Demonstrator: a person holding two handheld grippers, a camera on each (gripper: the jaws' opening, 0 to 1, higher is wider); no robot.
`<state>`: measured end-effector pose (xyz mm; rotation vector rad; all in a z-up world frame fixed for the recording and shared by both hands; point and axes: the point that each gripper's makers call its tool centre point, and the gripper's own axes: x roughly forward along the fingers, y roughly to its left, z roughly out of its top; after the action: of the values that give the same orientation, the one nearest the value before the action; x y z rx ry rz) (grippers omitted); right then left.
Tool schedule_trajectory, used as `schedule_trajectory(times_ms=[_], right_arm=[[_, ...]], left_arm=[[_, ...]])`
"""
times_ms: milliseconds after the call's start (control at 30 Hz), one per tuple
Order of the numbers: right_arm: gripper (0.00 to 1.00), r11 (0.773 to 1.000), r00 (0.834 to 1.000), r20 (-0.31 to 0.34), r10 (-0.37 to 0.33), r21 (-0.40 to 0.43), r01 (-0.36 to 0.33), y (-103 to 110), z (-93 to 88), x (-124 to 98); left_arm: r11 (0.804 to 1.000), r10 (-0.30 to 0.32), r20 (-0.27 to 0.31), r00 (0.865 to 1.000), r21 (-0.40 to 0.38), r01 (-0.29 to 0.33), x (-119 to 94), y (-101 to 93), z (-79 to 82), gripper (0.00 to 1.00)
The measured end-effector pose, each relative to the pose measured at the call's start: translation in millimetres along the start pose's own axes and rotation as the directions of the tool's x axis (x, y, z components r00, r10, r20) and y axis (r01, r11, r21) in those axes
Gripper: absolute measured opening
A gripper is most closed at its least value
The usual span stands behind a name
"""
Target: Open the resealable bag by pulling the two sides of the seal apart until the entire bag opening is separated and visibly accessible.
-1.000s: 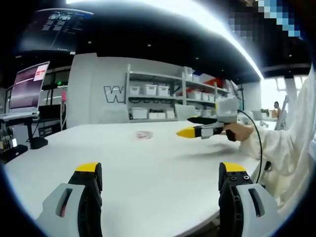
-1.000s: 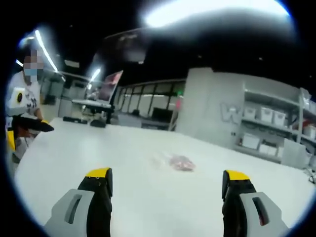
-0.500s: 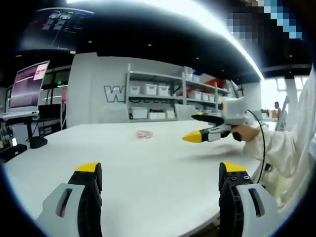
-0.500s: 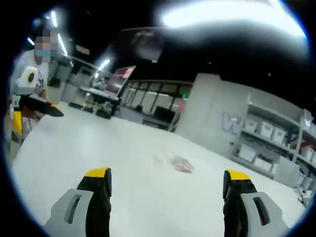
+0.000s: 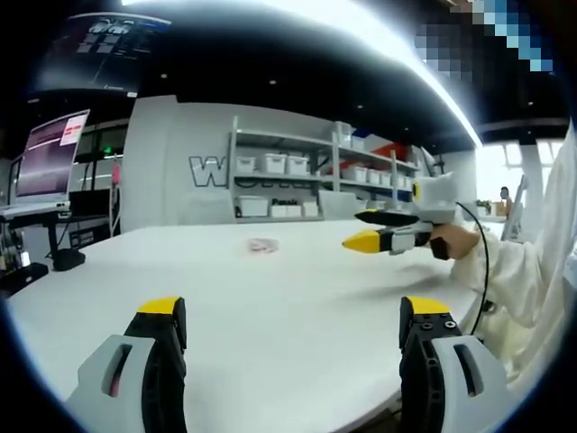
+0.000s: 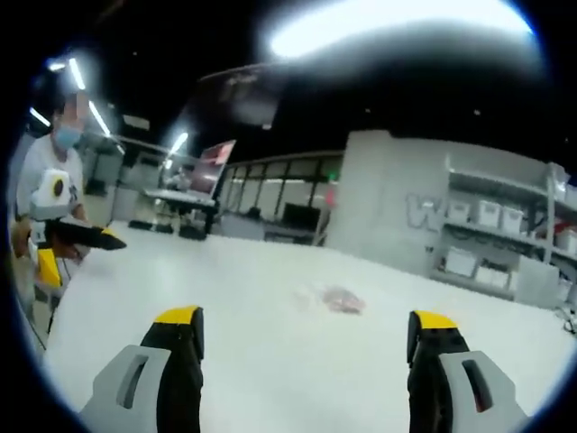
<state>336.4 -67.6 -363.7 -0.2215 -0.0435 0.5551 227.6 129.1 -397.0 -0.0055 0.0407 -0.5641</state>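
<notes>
A small clear resealable bag point(image 5: 262, 245) with pinkish contents lies flat on the white table point(image 5: 297, 307), far ahead of both grippers. In the left gripper view my left gripper point(image 5: 293, 311) stands open low over the near table edge, nothing between its jaws. My right gripper point(image 5: 370, 230) comes in from the right, held by a hand, jaws apart, hovering above the table to the right of the bag. In the right gripper view the bag point(image 6: 339, 300) sits beyond my open right gripper point(image 6: 306, 317). The left gripper point(image 6: 86, 245) hangs at the far left.
Shelves with white bins point(image 5: 288, 167) stand behind the table. A monitor on a stand point(image 5: 50, 158) and a dark base point(image 5: 68, 262) sit at the table's left end. A person in a white sleeve point(image 5: 523, 262) is at the right; the table edge runs near them.
The right gripper has drifted a little to the right and levelled out in the left gripper view. The right gripper view has tilted. The bag lies where it was.
</notes>
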Motion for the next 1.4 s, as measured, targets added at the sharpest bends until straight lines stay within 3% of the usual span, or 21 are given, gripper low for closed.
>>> schedule_trajectory(times_ms=[133,333,733,900,1267,1400], right_arm=[[0.95,0.997,1.000,0.009,0.017,0.072,-0.018,4,0.5,-4],[0.94,0.994,1.000,0.000,0.014,0.104,-0.014,5,-3.5,-6],[0.93,0.974,0.999,0.041,0.025,0.224,-0.033,10,8.5,-20],[0.93,0.981,1.000,0.025,0.006,0.196,-0.011,11,5.4,-28],[0.91,0.979,0.998,0.063,0.017,0.202,-0.030,22,11.4,-36],[0.90,1.000,0.999,0.051,-0.005,0.025,0.004,23,10.8,-41]], left_arm=[[1.000,-0.002,0.002,1.000,-0.002,0.002,0,-0.5,0.3,0.97],[1.000,-0.003,-0.002,1.000,-0.001,0.003,0,-1.0,-1.0,0.97],[1.000,0.004,0.001,1.000,-0.010,-0.004,-1,2.6,-3.0,0.97],[1.000,0.005,-0.004,1.000,-0.011,-0.005,-1,2.8,-5.2,0.97],[1.000,0.001,-0.006,1.000,-0.009,-0.001,0,0.5,-7.4,0.97],[1.000,0.005,-0.004,1.000,-0.007,-0.005,0,2.0,-7.3,0.97]])
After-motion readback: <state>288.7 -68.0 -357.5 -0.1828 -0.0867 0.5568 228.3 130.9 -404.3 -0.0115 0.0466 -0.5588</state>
